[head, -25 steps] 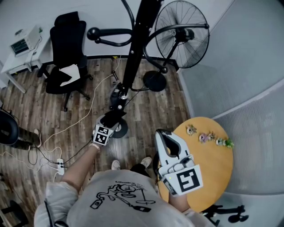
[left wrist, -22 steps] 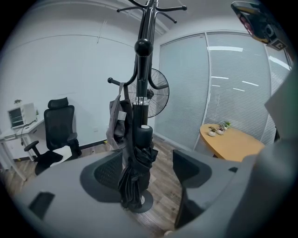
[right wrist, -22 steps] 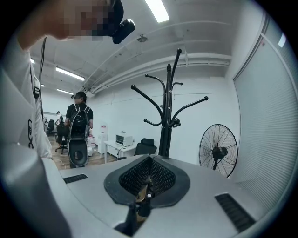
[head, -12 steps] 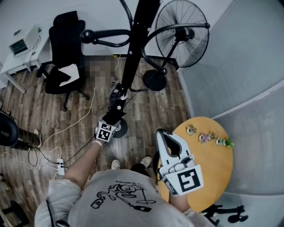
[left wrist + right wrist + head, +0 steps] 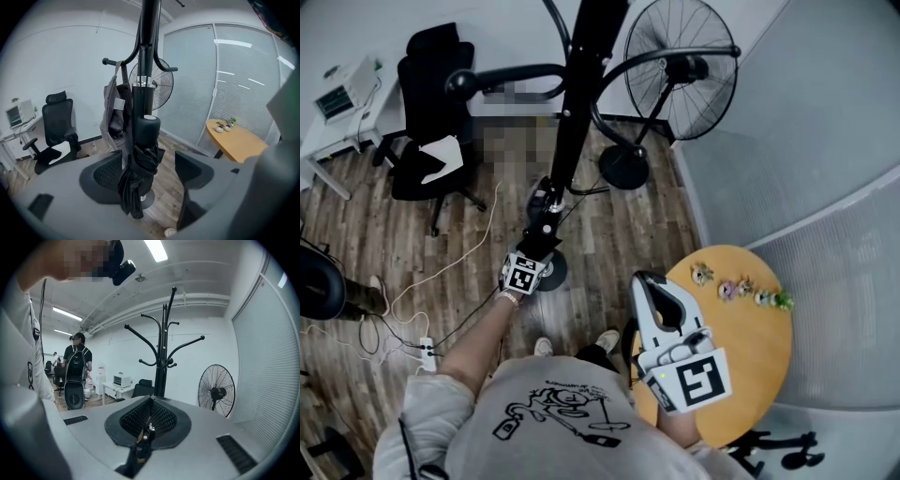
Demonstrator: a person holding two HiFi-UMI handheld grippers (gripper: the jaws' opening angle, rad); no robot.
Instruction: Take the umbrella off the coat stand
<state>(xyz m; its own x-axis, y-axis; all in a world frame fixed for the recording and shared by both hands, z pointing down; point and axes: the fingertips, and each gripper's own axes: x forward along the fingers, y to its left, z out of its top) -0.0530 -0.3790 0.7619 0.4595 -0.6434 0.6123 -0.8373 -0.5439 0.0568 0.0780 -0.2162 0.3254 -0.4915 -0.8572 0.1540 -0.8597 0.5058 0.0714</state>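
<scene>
Two grippers, only one working. The left gripper is at the coat stand, jaws wide apart, with the folded black umbrella hanging between them and neither pad on it yet. The right gripper is parked near the body by the round table, jaws together and empty

Umbrella sits tight against the stand's pole, low down, stubby handle up and loose fabric drooping below. Can't tell what it hangs from; the loop or hook is hidden behind the handle

How I'd run the grab:
- bite the rigid handle, not the fabric, which looks soft and would likely slip or bunch
- centre it first, since it sits slightly left of the gap's middle
- keep the jaw tips short of the pole so the pads close on the umbrella alone
- once clamped, lift straight up to unload whatever carries it, then pull toward the near side
- mind the grey bag on the far-left hook, as a sideways drag could snag it
- go slow, because a yank may rock the stand
</scene>
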